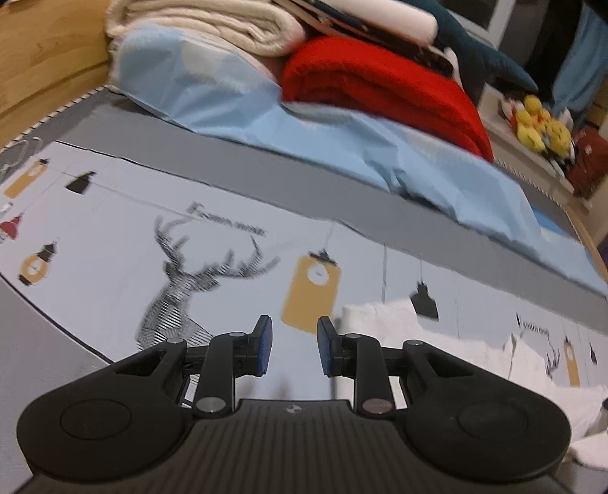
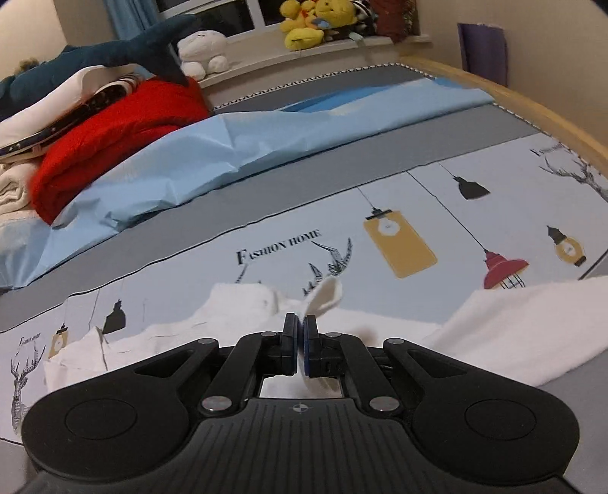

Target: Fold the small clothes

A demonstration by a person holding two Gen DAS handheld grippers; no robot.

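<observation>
Garment: white garment (image 2: 243, 323), judged soft, light, floppy.
Right gripper (image 2: 300, 342): jaws pinching its edge.
Left gripper (image 1: 294, 342): jaws spread, empty.
Hold: edges, corners.

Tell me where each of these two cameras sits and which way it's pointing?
Left wrist: behind the open left gripper, looking low across the printed bedsheet toward the red blanket.
Right wrist: behind the right gripper, shut on the white garment, facing the windowsill.
Shared: sheet, blanket, white garment, yellow plush toys.
</observation>
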